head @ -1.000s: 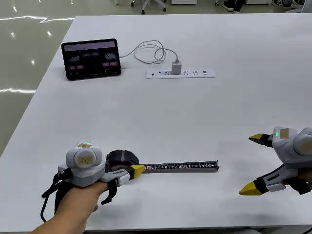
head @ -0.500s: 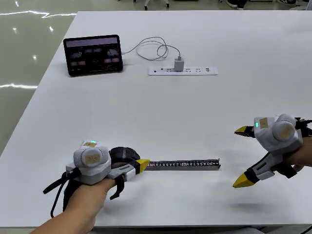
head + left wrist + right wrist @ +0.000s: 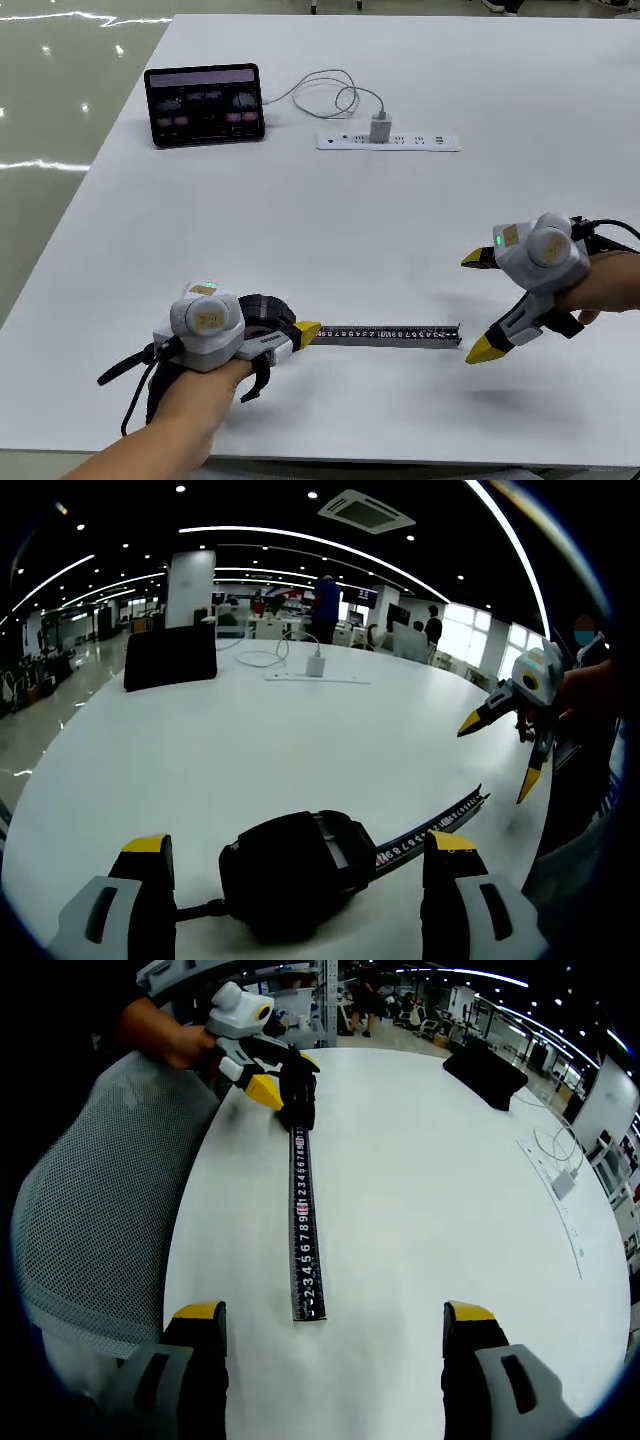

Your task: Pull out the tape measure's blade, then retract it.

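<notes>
Black tape case [image 3: 262, 312] at the blade [image 3: 390, 335] root, loose between left gripper [image 3: 298, 843] jaws. Right gripper [image 3: 476, 305] spread wide, empty, just off blade tip. Table [image 3: 400, 220] edge near blade.

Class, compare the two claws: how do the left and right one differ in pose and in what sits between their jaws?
The left claw straddles the tape measure's case; the right claw holds nothing, near the blade's free end. The left rests low on the table; the right hovers above it, tilted down. Both stand open, with yellow tips.
</notes>
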Demonstrator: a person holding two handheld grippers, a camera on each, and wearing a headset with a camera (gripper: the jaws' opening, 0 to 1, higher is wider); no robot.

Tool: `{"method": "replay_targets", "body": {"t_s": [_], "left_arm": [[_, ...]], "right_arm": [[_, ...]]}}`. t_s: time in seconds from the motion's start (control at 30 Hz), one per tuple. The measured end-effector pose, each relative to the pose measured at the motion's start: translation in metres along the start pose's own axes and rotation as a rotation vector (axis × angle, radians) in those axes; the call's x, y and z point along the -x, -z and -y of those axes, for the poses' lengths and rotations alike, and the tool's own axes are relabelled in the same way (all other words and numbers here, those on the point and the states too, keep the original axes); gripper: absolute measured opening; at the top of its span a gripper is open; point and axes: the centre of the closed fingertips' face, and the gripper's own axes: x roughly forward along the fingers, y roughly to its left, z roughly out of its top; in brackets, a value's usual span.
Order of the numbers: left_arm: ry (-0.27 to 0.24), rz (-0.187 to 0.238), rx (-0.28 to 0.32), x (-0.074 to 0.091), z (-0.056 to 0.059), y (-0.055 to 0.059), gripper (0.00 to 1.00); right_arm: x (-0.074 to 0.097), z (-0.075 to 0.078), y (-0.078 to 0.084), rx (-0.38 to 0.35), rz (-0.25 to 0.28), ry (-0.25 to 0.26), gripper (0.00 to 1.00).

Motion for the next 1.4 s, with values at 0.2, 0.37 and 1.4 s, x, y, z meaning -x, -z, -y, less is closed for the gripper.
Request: {"method": "replay_targets", "body": {"t_s": [0.2,0.37,1.4], "left_arm": [[0.008,-0.01,-0.009,-0.003,0.001,0.003,1.0],[0.017,-0.015,-0.008,-0.003,0.003,0.005,1.0],[0.02,0.007,-0.002,-0.003,0.004,0.0,1.0]], "right_arm": [[-0.012,-0.007,0.003,0.009,-0.021,-0.03,0.74],[-0.021,-0.011,0.009,0.022,-0.04,-0.052,0.63],[-0.035,-0.018,0.023,0.065,-0.069,-0.088,0.12]]}}
